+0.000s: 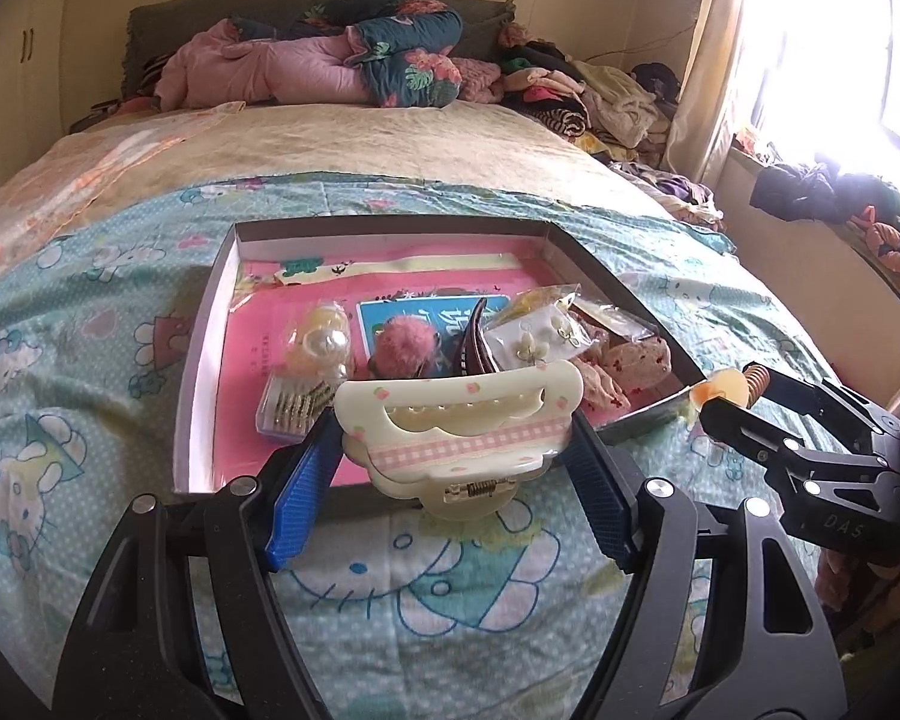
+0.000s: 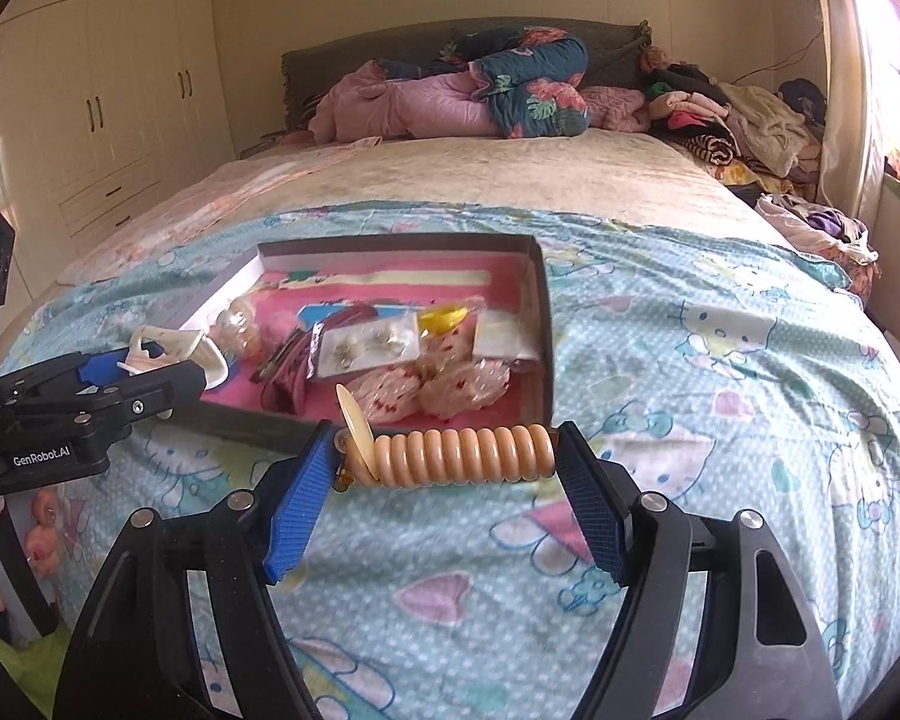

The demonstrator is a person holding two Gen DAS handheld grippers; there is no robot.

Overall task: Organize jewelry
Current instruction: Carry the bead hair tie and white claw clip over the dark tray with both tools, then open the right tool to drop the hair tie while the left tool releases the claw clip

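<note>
My left gripper [image 1: 456, 426] is shut on a cream claw hair clip [image 1: 459, 420] with a pink checked band, held above the near edge of a shallow box [image 1: 210, 300]. The box holds several hair accessories: a pearl piece [image 1: 321, 339], a pink pompom [image 1: 399, 345], an earring card [image 1: 534, 342] and floral scrunchies [image 1: 630, 360]. My right gripper [image 2: 444, 456] is shut on a peach spiral hair tie [image 2: 462, 456] with a flat disc, held just before the box's near right corner [image 2: 546, 402]. The left gripper [image 2: 168, 372] shows at left in the right wrist view.
The box lies on a teal Hello Kitty sheet [image 2: 690, 360] on a bed. Folded quilts [image 1: 360, 60] and piled clothes [image 1: 600, 96] sit at the head and right side. Wardrobes [image 2: 90, 108] stand to the left, a bright window [image 1: 840, 60] to the right.
</note>
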